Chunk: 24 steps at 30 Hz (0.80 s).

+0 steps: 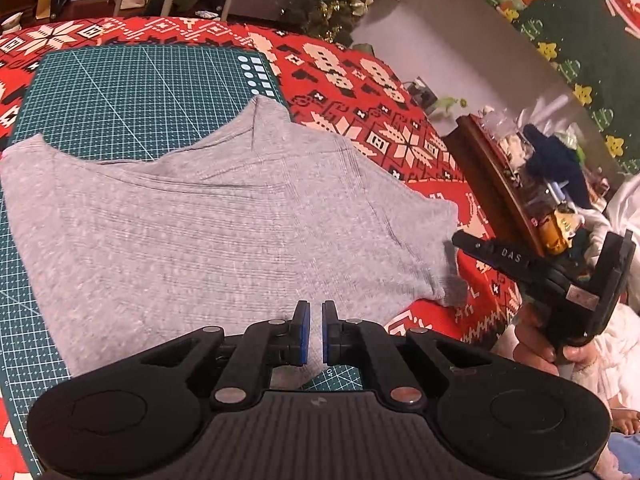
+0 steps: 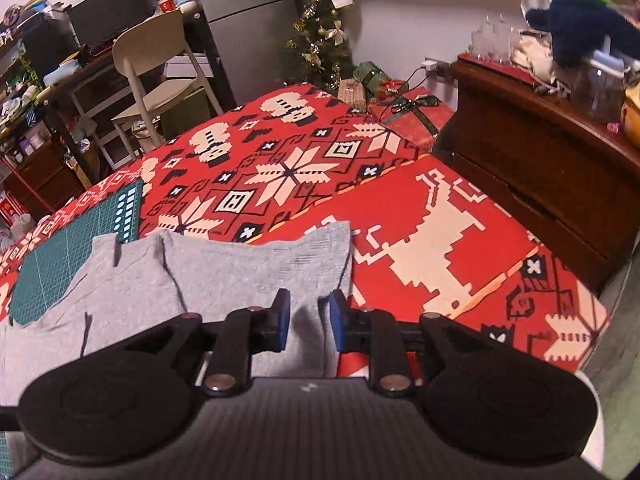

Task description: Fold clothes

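Grey shirt spread over green cutting mat, left claw nearly clenched at shirt's near edge, right claw released above shirt's right side

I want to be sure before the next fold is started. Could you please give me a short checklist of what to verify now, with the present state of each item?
1. Grey shirt lies spread out: ok, partly on the green cutting mat, partly on the red blanket.
2. Left claw grips the near hem: cannot tell; the pads are close together with cloth at them, but a narrow gap shows.
3. Right claw grips the fabric: not ok, it is open above the shirt's edge.
4. Shirt is smooth: not ok, creases run near the collar and sleeve.
5. Space on the blanket for folding: ok.
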Available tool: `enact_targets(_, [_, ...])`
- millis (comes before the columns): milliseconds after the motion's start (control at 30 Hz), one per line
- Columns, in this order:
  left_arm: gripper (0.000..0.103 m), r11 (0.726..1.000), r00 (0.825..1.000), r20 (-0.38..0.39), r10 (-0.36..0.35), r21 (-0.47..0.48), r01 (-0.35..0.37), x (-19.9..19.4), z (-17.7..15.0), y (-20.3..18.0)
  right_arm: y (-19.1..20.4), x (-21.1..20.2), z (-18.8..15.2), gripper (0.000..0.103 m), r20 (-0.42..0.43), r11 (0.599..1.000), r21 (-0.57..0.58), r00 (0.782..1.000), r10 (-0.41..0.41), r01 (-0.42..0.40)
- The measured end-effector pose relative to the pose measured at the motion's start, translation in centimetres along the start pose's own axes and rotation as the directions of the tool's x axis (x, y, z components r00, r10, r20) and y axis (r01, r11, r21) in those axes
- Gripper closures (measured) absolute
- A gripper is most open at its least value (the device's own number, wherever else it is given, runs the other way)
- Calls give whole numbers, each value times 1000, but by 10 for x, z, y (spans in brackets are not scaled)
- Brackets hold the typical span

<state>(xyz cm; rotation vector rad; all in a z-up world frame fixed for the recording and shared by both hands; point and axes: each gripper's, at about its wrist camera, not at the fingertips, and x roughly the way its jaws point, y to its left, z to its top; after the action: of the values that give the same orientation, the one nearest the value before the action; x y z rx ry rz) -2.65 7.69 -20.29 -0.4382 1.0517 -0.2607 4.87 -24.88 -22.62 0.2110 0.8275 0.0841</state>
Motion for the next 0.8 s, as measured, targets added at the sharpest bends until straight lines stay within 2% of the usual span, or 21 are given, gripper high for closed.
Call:
enact_targets(100, [99, 1000, 1000, -10, 3, -1, -3, 3, 1, 0, -3, 4, -1, 101, -9, 1000, 20, 1000, 0, 0])
enact_targets(300, [99, 1000, 1000, -13, 11, -17, -11, 3, 3, 9, -11, 4, -3, 103, -19, 999, 51, 1000, -13, 14])
enact_targets(567, [99, 999, 1000, 5, 9, -44, -9, -5, 2, 20, -17, 9, -3, 96, -51, 997, 81, 999, -9, 13])
enact_targets(667, [99, 999, 1000, 7, 14, -48, -14, -7, 2, 23, -19, 5, -1, 86, -36, 996, 94, 999, -4, 8])
enact_targets(700, [99, 999, 1000, 8, 16, -49, -15, -7, 2, 24, -20, 6, 1, 80, -36, 995, 101, 999, -3, 7])
enact_targets(800, [99, 998, 1000, 9, 16, -56, -15, -7, 2, 25, -20, 12, 4, 79, -43, 993, 118, 999, 1, 4])
